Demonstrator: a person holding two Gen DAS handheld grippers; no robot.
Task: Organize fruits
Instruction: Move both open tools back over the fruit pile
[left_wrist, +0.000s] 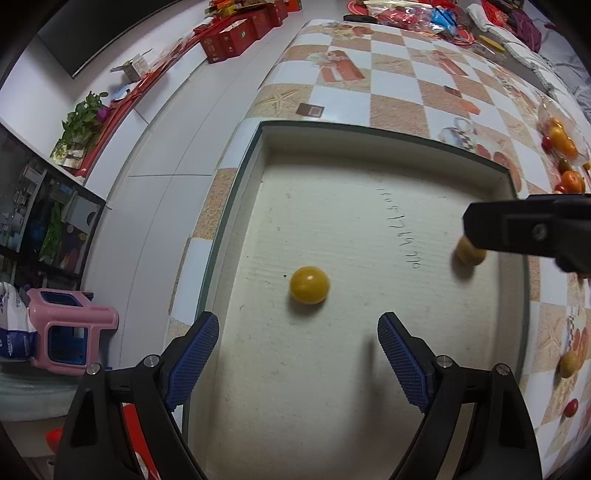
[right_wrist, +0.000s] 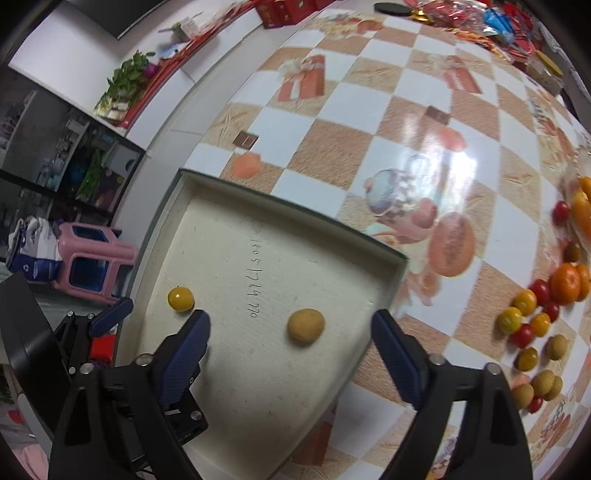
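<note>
A shallow cream box lid (left_wrist: 369, 173) (right_wrist: 229, 206) lies on the checkered table. In it are a yellow cherry tomato (left_wrist: 309, 284) (right_wrist: 180, 299) and a dull tan round fruit (right_wrist: 306, 326), partly hidden behind the right gripper in the left wrist view (left_wrist: 468, 254). My left gripper (left_wrist: 298, 338) is open and empty, just short of the yellow tomato. My right gripper (right_wrist: 290, 334) is open and empty above the tan fruit. A heap of loose fruits (right_wrist: 543, 314) lies on the table to the right.
A clear bag of oranges (left_wrist: 559, 138) (right_wrist: 581, 206) sits at the far right. Red gift boxes (left_wrist: 232, 35) and packets (left_wrist: 443, 16) crowd the table's far end. A pink stool (left_wrist: 70, 330) stands on the floor to the left.
</note>
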